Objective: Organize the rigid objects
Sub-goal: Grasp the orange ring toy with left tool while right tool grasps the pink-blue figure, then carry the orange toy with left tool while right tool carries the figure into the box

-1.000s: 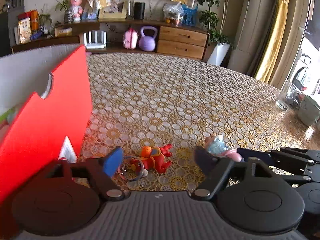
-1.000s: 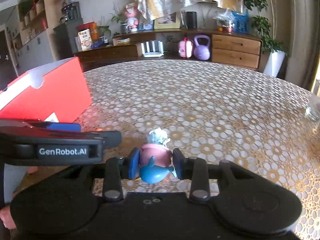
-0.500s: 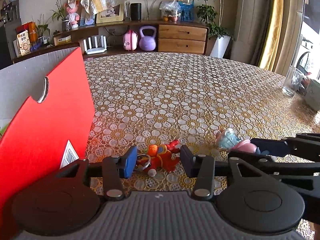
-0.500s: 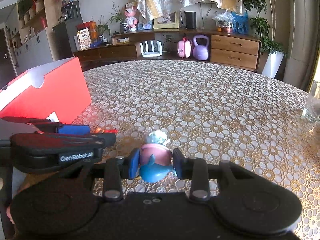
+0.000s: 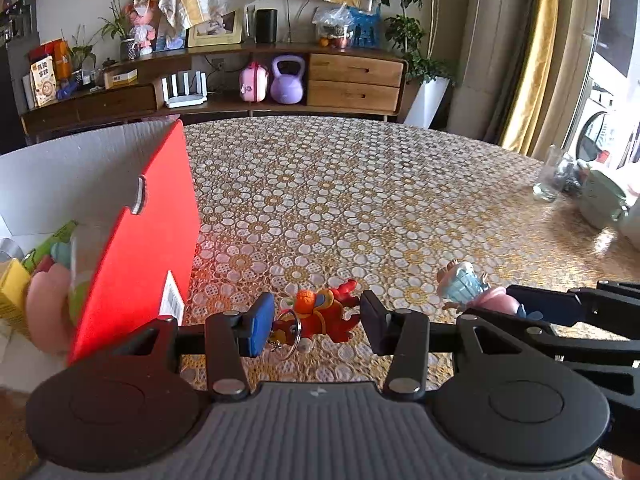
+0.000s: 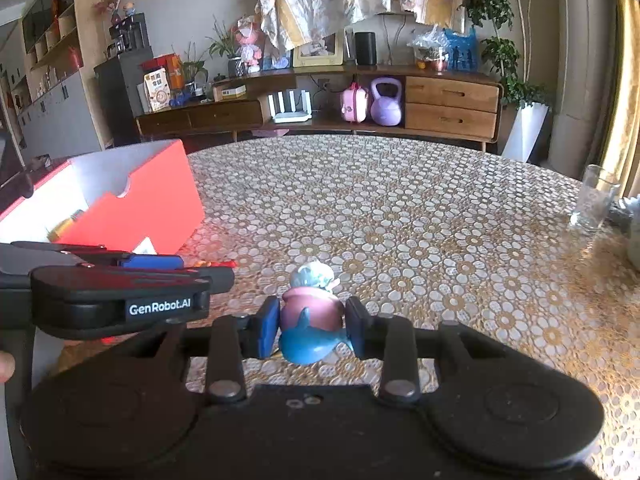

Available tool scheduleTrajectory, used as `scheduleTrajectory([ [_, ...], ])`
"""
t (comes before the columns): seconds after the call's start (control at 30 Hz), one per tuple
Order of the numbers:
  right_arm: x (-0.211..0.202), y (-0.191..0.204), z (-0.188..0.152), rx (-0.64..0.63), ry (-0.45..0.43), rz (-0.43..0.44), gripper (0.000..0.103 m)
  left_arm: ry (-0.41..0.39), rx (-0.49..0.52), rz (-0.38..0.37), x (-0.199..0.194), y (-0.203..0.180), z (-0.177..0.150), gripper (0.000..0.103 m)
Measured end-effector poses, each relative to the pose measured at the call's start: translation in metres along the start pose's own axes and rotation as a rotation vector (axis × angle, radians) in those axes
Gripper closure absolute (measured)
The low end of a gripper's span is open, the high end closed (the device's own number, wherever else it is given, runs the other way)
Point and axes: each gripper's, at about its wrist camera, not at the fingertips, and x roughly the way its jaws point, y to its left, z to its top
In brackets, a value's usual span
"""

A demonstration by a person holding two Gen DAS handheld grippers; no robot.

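Red-and-orange plastic keychain figure with a metal ring: one, clamped between the pads of the left gripper, jaws narrowed onto it, held just above the lace-patterned gold tablecloth. Pink-and-blue plastic figurine with a pale blue head: one, pinched in the right gripper, jaws nearly closed on its body, also off the cloth. Two toys total, two grippers, one each.

Open red cardboard box with white inside: one, just left of the left gripper; holds a yellow carton, a pink rounded item and green packaging. Clear drinking glass: one, far right of the table, well apart from the toys.

Versus a second ago: left jaws were wide around the keychain figure lying on the cloth; they have since closed on it and lifted it. Right grip unchanged, figurine raised with it. Both views now sit higher, showing more of the box interior.
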Motion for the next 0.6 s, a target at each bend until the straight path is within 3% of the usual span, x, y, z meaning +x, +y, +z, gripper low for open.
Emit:
scheduleTrajectory([
  [0.3,-0.05,0.029,0.015,-0.007,-0.05,-0.003,0.069,-0.027,0.017,-0.038,-0.053,0.004,0.01,0.057],
  [0.6,-0.076,0.066,0.028,-0.028,-0.085,0.011,0.069,-0.044,0.012,-0.052,-0.099,0.033,0.019,0.057],
])
